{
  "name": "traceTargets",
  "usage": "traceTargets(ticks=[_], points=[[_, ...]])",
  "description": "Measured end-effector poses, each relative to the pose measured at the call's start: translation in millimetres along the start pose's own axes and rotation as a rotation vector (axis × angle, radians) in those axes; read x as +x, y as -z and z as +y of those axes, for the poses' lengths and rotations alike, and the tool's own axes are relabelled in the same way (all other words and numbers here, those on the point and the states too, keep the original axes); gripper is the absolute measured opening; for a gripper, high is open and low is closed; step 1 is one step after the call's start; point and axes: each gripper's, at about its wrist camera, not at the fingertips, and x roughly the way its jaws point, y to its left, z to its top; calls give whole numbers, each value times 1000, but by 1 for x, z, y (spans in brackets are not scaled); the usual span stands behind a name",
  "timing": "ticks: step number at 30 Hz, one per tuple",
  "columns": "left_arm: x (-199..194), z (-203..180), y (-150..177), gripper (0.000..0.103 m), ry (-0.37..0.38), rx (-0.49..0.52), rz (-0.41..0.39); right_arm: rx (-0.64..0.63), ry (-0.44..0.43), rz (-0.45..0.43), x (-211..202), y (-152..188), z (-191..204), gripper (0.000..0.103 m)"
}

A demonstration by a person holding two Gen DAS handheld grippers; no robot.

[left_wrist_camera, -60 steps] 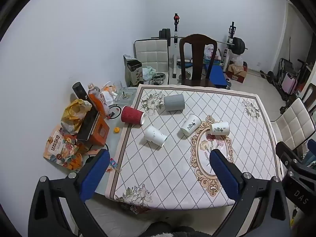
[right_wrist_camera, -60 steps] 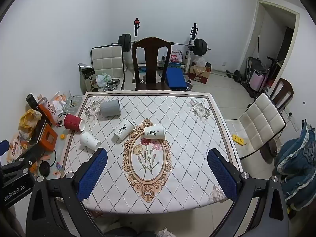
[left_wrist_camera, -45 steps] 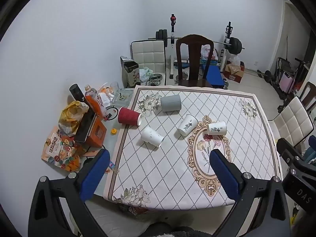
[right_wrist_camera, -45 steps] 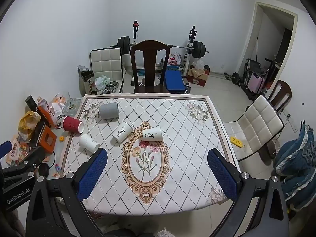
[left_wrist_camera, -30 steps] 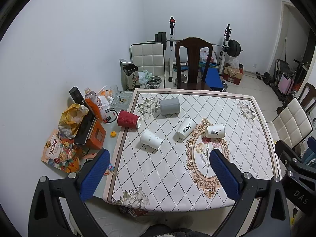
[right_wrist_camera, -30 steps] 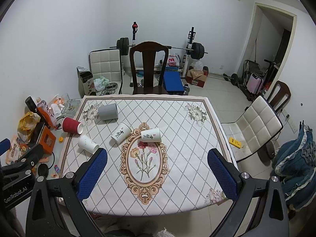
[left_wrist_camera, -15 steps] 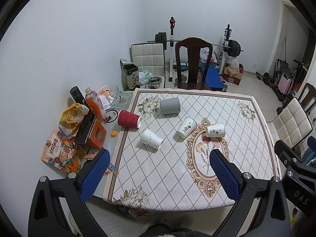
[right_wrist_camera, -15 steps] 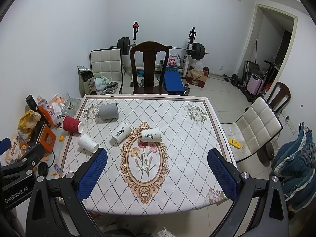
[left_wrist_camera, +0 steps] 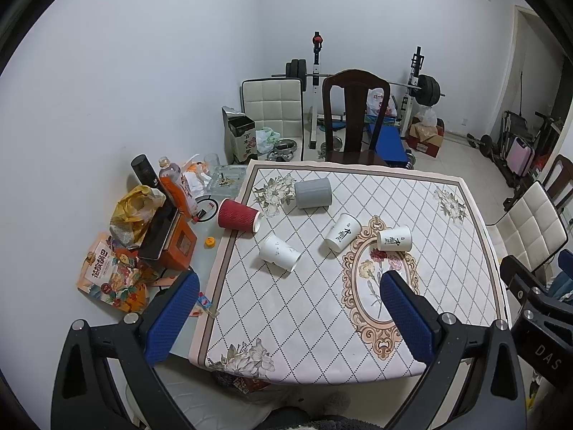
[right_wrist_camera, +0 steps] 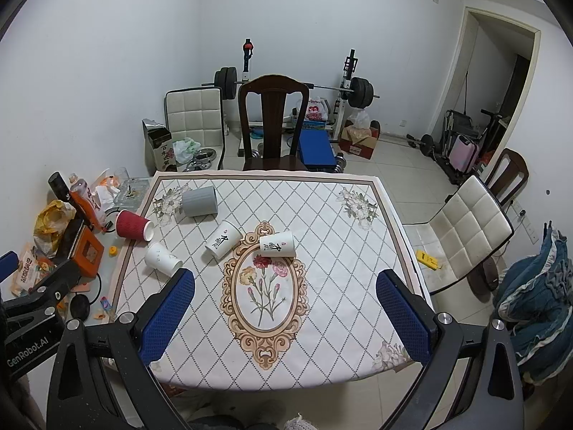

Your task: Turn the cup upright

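Five cups on their sides on a square surface under a cream cloth with diamond lattice and a floral oval medallion

Ribbed grey cylindrical cup near the far left corner, long axis roughly left-right, mouth to the right in the right wrist view

Corrugated red paper cup at the left edge, white-rimmed mouth pointing right and slightly toward the camera

Plain white paper cup nearest the left side, axis diagonal, mouth toward the near right

White paper cup with black brush lettering near the middle, axis diagonal, wider mouth end toward the far right, base toward the near left

Second white lettered paper cup touching the top rim of the medallion, axis left-right, mouth to the right; just beside the other lettered cup but apart from it

Left gripper above the near edge, blue textured pads on black arms, fingers spread wide, holding and touching nothing

Right gripper likewise above the near edge, fingers wide apart, empty, well short of every cup

Dark wooden chair at the far side; white padded chair to the right
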Motion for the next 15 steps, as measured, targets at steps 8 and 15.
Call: traceTargets(ticks=[8,15], points=[[0,0,0,103,1,0,1,1,-1,1,1,1,0,102],[0,1,0,103,2,1,1,1,0,2,0,1,0,102]])
